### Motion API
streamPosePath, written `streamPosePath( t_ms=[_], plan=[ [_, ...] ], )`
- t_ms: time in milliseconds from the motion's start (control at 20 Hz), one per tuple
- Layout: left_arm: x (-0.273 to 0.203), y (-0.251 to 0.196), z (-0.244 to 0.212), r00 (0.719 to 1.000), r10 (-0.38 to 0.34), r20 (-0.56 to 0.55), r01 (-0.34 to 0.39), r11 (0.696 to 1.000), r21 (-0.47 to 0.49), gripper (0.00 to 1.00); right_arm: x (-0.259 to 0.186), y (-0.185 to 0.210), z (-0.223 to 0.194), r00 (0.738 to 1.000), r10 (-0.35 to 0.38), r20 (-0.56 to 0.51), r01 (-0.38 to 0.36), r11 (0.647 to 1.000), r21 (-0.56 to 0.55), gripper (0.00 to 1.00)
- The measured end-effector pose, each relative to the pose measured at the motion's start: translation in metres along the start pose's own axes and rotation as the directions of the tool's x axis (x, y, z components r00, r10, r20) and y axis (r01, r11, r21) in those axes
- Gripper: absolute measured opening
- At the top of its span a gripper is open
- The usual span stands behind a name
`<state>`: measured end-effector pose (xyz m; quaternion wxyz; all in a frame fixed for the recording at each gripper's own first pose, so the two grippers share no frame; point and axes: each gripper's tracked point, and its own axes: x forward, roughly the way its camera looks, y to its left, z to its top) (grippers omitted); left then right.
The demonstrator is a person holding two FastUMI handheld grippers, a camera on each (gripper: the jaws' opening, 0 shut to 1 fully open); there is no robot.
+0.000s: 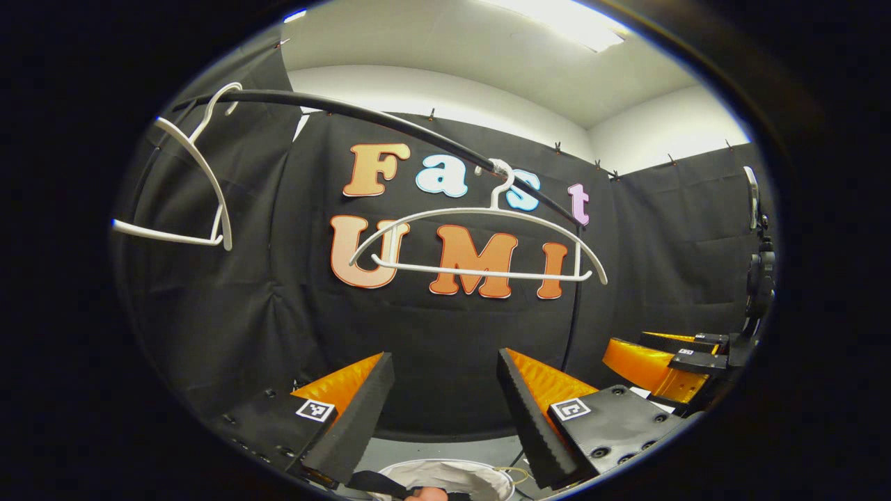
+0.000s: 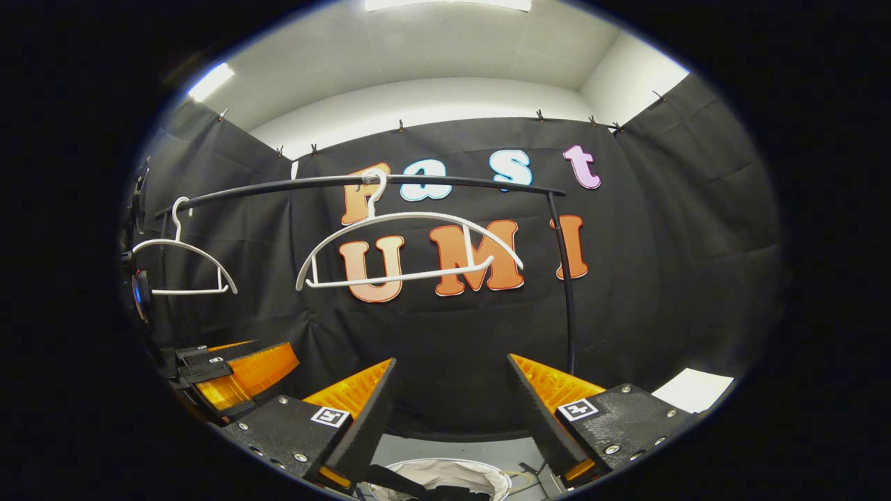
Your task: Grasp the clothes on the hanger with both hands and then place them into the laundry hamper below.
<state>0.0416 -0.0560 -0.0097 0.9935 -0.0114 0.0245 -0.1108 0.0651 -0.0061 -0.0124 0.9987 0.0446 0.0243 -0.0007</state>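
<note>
A bare white hanger [image 1: 480, 247] hangs from the black rail [image 1: 390, 122] ahead of me, with no garment on it; in the right gripper view the same hanger [image 2: 407, 250] hangs on the rail [image 2: 362, 182]. A second bare white hanger [image 1: 191, 181] hangs further left. Below, the round hamper rim [image 1: 480, 470] shows with pale cloth and a dark strap inside; the hamper rim [image 2: 487, 472] appears between the right fingers too. My left gripper [image 1: 445, 410] is open with nothing between its fingers. My right gripper [image 2: 449, 414] is open and holds nothing as well; it also sits at the lower right [image 1: 686, 365] of the left gripper view.
The rail's upright post [image 2: 567, 278] stands right of the hanger. A white sheet [image 2: 692, 390] lies low at the right. The left gripper's body [image 2: 237, 372] sits at the lower left of the right gripper view. Black cloth walls close the booth.
</note>
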Motion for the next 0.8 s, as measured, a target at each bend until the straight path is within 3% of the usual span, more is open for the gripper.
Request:
streamPosePath(
  t_ms=[550, 650, 700, 750, 800],
  plan=[
    [-0.001, 0.002, -0.003, 1.0, 0.01, -0.004, -0.01, 1.0, 0.012, 1.0, 0.002, 0.004, -0.008, 1.0, 0.012, -0.017, -0.012, 1.0, 0.012, 0.93],
    [-0.001, 0.001, -0.003, 1.0, 0.011, -0.006, -0.011, 1.0, 0.012, 0.97, 0.001, 0.005, -0.01, 1.0, 0.013, -0.019, -0.013, 1.0, 0.012, 0.93],
    [-0.001, 0.001, -0.004, 1.0, 0.011, -0.006, -0.011, 1.0, 0.014, 1.0, 0.001, 0.005, -0.012, 1.0, 0.013, -0.021, -0.013, 1.0, 0.011, 0.93],
    [-0.001, 0.001, -0.004, 1.0, 0.011, -0.008, -0.011, 1.0, 0.016, 0.97, 0.0, 0.006, -0.013, 1.0, 0.014, -0.026, -0.014, 1.0, 0.012, 0.93],
    [-0.002, 0.001, -0.004, 1.0, 0.012, -0.007, -0.012, 1.0, 0.017, 1.0, -0.001, 0.006, -0.014, 0.999, 0.016, -0.031, -0.016, 1.0, 0.015, 0.93]
  ],
)
